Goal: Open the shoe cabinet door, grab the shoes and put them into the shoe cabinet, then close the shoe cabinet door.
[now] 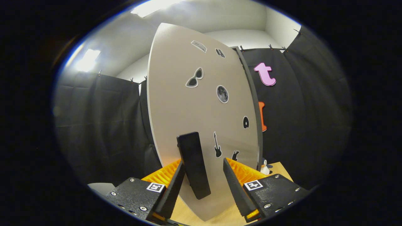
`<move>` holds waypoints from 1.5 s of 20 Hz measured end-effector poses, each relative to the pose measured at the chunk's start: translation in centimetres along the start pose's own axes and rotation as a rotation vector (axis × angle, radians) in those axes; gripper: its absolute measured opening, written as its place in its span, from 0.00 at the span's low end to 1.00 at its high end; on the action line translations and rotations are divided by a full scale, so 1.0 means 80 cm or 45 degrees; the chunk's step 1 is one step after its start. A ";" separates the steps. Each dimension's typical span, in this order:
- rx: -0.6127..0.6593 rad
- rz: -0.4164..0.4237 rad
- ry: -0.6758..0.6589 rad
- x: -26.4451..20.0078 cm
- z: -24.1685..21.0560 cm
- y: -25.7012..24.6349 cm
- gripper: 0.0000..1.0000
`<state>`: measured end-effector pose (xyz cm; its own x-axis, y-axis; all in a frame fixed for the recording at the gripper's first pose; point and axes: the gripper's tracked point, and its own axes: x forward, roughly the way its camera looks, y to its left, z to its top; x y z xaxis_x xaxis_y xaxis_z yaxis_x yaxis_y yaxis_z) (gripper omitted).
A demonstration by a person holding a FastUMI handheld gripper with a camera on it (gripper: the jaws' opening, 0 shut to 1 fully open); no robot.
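Observation:
The shoe cabinet door (176,106) is a tall pale panel with several small black stickers, standing right in front of me. Its dark edge (255,119) runs down the side beyond my right finger. A black bar handle (193,163) sticks out of the door and lies between my fingers, close against the left finger (176,182) and apart from the right one (234,185). My gripper (203,163) is open around the handle, with a clear gap on the right side.
A small penguin figure (265,166) stands on the light wooden surface (282,171) beside the door's lower right. Black cloth walls close the booth on both sides. A pale object (100,187) shows low beside my left finger.

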<state>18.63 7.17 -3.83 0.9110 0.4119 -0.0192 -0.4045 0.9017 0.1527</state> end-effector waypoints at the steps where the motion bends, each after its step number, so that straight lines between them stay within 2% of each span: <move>1: -0.008 0.021 0.007 0.008 -0.003 0.006 0.77; 5: -0.073 0.047 0.009 0.047 -0.005 0.031 0.78; 10: -0.067 0.095 0.008 0.105 -0.017 0.065 0.82; 16: -0.160 0.023 -0.011 0.174 -0.015 0.098 0.81; 23: -0.127 -0.058 -0.040 0.199 -0.019 0.104 0.79; 30: -0.268 -0.185 -0.059 0.215 -0.025 0.103 0.80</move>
<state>30.83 21.96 -4.91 0.9615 0.2740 0.0200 -0.2725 0.9604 -0.0576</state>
